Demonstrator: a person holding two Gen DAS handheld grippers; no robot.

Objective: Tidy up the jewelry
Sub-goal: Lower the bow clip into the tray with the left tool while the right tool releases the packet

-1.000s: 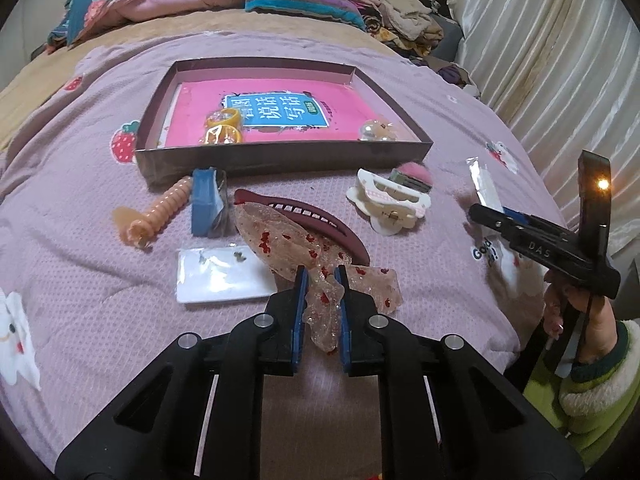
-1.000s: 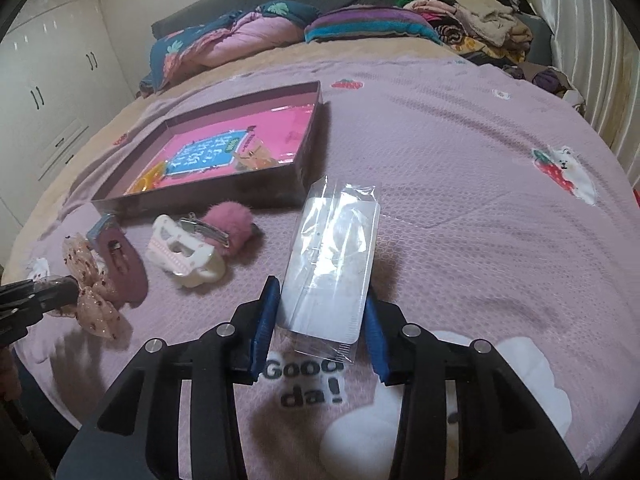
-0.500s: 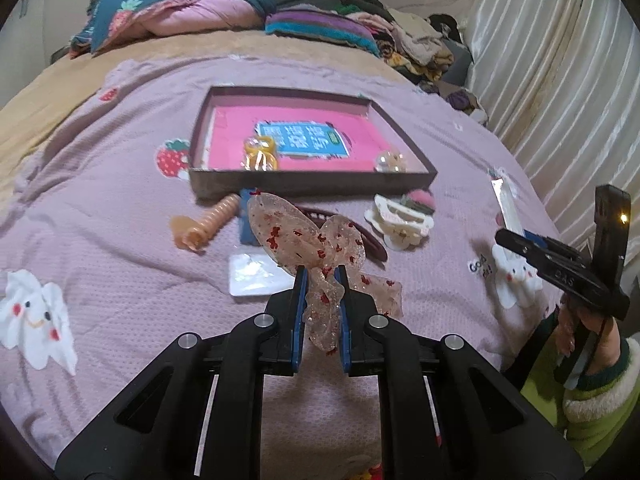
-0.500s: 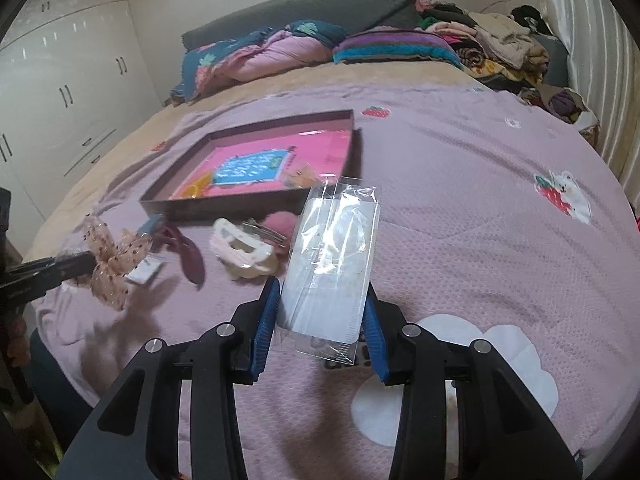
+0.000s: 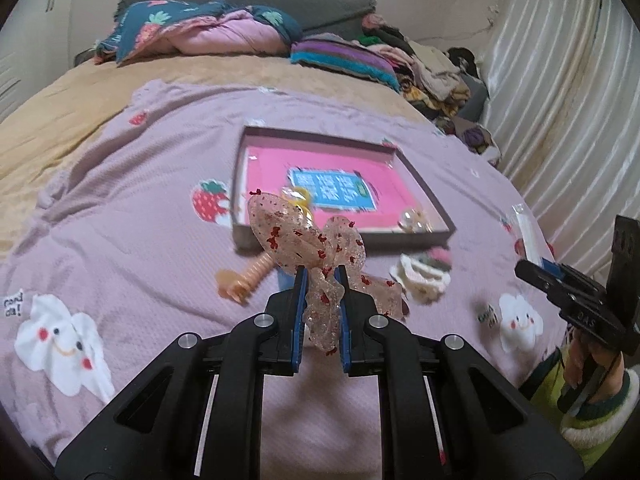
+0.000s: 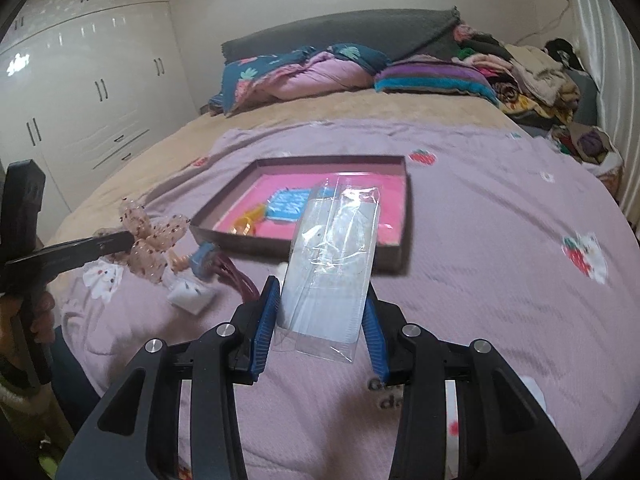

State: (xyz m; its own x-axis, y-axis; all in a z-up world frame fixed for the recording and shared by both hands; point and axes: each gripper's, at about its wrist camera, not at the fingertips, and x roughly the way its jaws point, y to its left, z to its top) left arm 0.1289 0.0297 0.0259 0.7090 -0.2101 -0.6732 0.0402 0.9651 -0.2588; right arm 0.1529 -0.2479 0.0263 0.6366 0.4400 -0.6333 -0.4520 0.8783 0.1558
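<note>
A: So, in the left wrist view, what is held?

B: The left gripper is clamped on a sheer pink bow with red specks, raised above the bedspread, short of the tray.

A: And the right wrist view?

B: The right gripper squeezes a crinkly clear packet (contents unclear). Both seem mid-carry; next, lower each into the shallow pink-lined tray.

The tray's near wall is partly hidden by the packet; the label is blurred beyond reading.
</note>
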